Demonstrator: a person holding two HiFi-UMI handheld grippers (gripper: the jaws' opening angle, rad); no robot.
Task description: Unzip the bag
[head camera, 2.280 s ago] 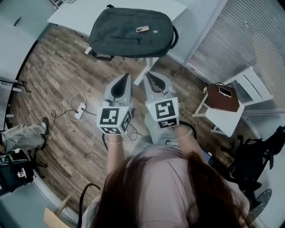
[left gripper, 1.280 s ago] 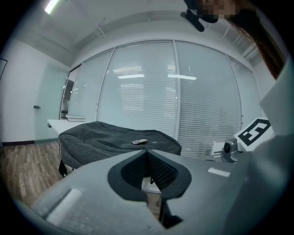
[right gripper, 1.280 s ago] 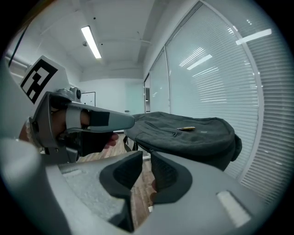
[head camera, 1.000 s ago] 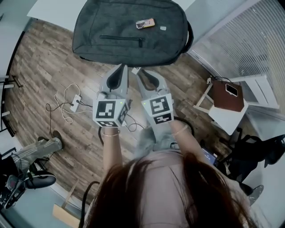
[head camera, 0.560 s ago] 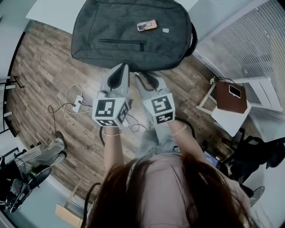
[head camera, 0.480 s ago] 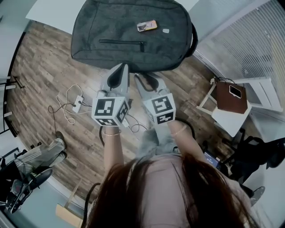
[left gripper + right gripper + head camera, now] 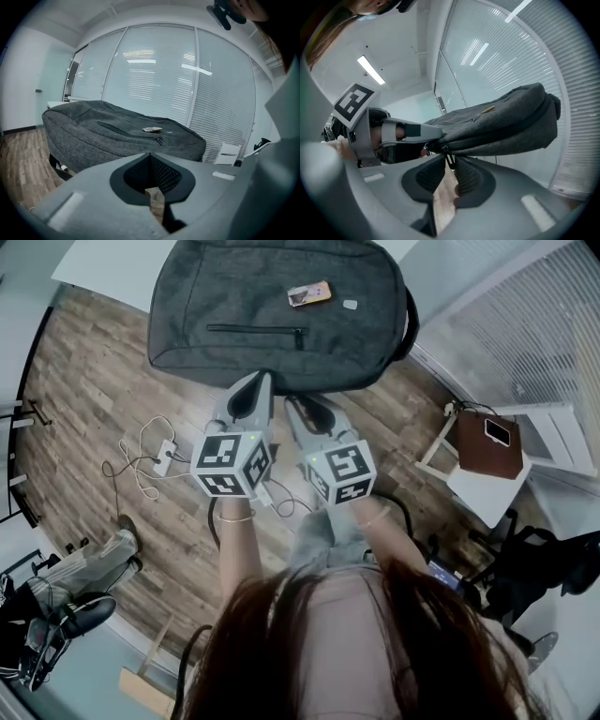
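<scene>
In the right gripper view only, zipper pull (image 7: 448, 158) between parted jaws of right hand-held gripper (image 7: 449, 173); left hand-held gripper (image 7: 151, 165) closed.

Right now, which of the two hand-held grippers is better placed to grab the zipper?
The right hand-held gripper. Its jaws stand apart, with the zipper pull dangling just at the gap between them, on the bag's near edge. The left hand-held gripper is shut and holds nothing.
</scene>
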